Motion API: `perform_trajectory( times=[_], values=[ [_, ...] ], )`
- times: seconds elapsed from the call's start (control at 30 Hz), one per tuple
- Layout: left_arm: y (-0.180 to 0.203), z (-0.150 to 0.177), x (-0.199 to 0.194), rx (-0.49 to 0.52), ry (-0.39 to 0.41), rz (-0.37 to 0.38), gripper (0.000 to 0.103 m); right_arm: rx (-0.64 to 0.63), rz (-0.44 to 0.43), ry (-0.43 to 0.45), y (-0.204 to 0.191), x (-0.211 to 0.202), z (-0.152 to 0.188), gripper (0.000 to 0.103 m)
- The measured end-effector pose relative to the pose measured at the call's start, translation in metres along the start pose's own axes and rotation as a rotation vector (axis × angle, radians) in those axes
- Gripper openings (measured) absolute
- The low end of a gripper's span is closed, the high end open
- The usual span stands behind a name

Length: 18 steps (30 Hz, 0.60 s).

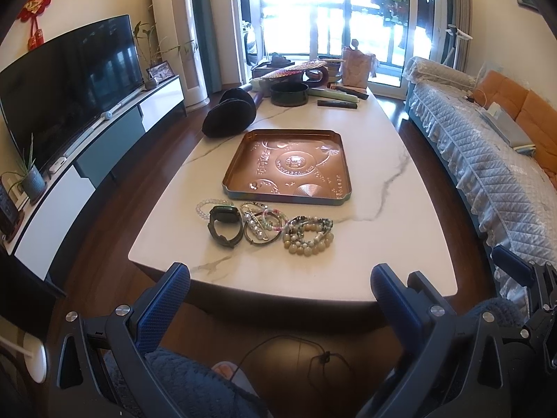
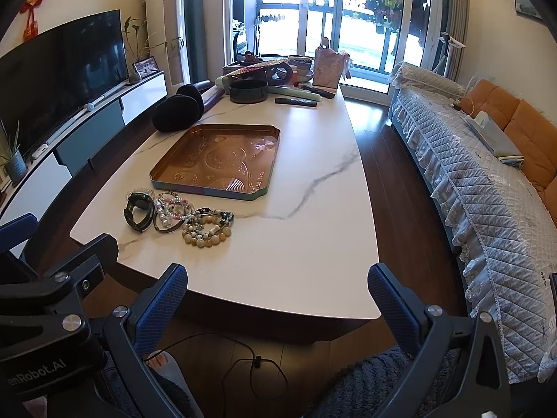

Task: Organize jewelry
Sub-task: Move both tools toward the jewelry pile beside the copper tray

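A copper-coloured square tray [image 1: 243, 160] [image 2: 167, 170] lies empty on the white marble table [image 1: 400, 230] [image 2: 313, 230]. In front of it sits a heap of jewelry: a dark green watch [image 1: 225, 225] [image 2: 139, 209], thin bead bracelets with a pearl pin [image 1: 261, 224] [image 2: 172, 210], and chunky cream bead bracelets [image 1: 310, 235] [image 2: 207, 231]. My left gripper [image 1: 280, 287] hangs open short of the table's near edge, nothing between its blue fingers. My right gripper [image 2: 278, 287] is open too, at the near edge, right of the jewelry.
At the table's far end stand black earmuffs [image 1: 229, 113] [image 2: 177, 108], a dark round tin [image 1: 289, 93] [image 2: 249, 91], a fan, remotes and a pink bag [image 1: 355, 69]. A TV unit [image 1: 87, 160] runs along the left, a covered sofa [image 2: 487, 188] along the right. A cable lies on the floor.
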<state>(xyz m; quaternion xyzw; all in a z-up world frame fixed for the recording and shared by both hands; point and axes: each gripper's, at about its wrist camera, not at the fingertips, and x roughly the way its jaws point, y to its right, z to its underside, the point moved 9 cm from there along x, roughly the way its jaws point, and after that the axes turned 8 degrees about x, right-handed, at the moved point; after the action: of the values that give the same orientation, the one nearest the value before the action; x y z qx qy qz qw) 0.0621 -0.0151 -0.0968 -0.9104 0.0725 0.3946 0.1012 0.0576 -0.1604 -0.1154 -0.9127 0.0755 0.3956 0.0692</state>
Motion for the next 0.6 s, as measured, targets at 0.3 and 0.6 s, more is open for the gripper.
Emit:
perform_trajectory(
  times=[0.3,0.6],
  values=[
    [0.000,0.004,0.012,-0.015,-0.014,0.011,0.103,-0.007,0.002,-0.016,0.002,0.007,0.004,0.103],
    [-0.001,0.018,0.046,-0.102,-0.017,0.091,0.103,-0.026,-0.012,-0.051,-0.006,0.037,0.012,0.103]
  ],
)
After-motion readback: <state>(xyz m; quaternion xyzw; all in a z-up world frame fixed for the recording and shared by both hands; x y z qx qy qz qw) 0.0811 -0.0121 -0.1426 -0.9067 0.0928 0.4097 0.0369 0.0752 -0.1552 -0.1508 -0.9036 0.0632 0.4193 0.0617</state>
